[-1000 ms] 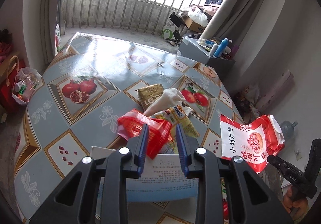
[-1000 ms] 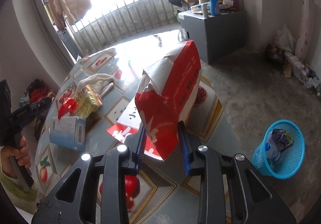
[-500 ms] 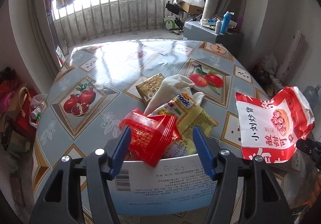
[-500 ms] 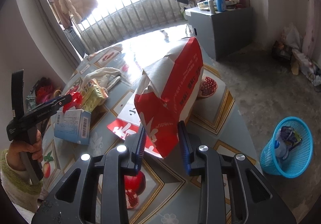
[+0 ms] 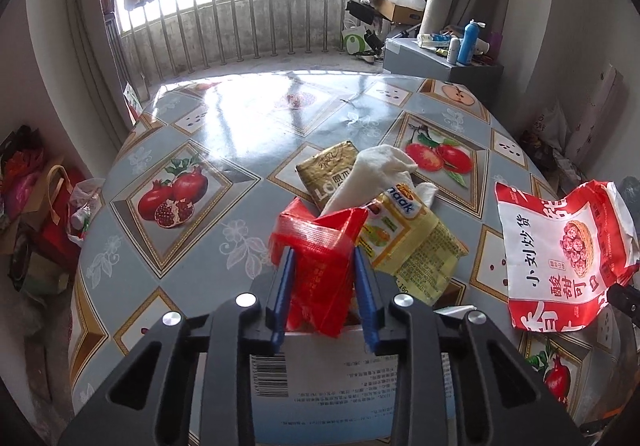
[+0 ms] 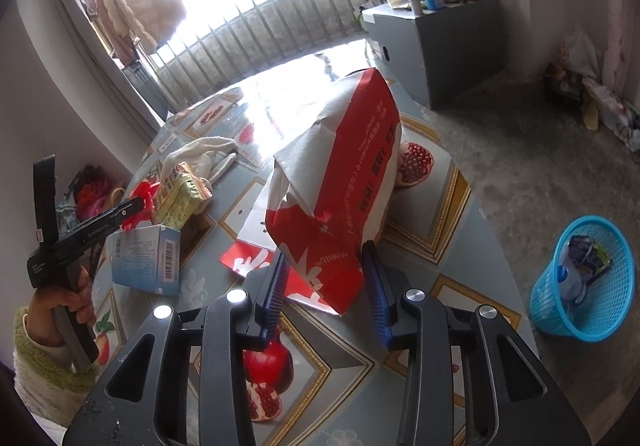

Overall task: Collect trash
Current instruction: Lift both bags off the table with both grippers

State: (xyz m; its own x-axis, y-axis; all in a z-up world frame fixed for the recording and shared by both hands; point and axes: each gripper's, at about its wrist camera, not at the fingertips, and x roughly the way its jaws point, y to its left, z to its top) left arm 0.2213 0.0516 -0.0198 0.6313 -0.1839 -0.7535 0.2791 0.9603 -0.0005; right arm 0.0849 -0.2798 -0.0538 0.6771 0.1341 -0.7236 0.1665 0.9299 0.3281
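Note:
My left gripper [image 5: 323, 252] is over a blue and white box [image 5: 352, 386]. Its jaws are closing and the pads press a crumpled red wrapper [image 5: 316, 234] that sits at the box's top. Behind the wrapper lie a yellow snack pack [image 5: 408, 246], a gold packet [image 5: 326, 170] and a white cloth [image 5: 380, 166]. My right gripper [image 6: 323, 250] holds a red and white snack bag [image 6: 340, 186] upright above the table. Its jaws are opening, with both pads still against the bag. The same bag [image 5: 560, 246] shows at the right of the left wrist view.
A round table [image 5: 240, 118] with a fruit-print cover carries everything. A blue mesh basket [image 6: 592, 286] with some trash stands on the floor to the right. A grey cabinet [image 6: 440, 42] with bottles is behind, and bags [image 5: 52, 206] sit on the floor at the left.
My left jaws spread wide around the red wrapper, then came back together on it, and that gripper sank a little. My right jaws stand slightly wider around the bag.

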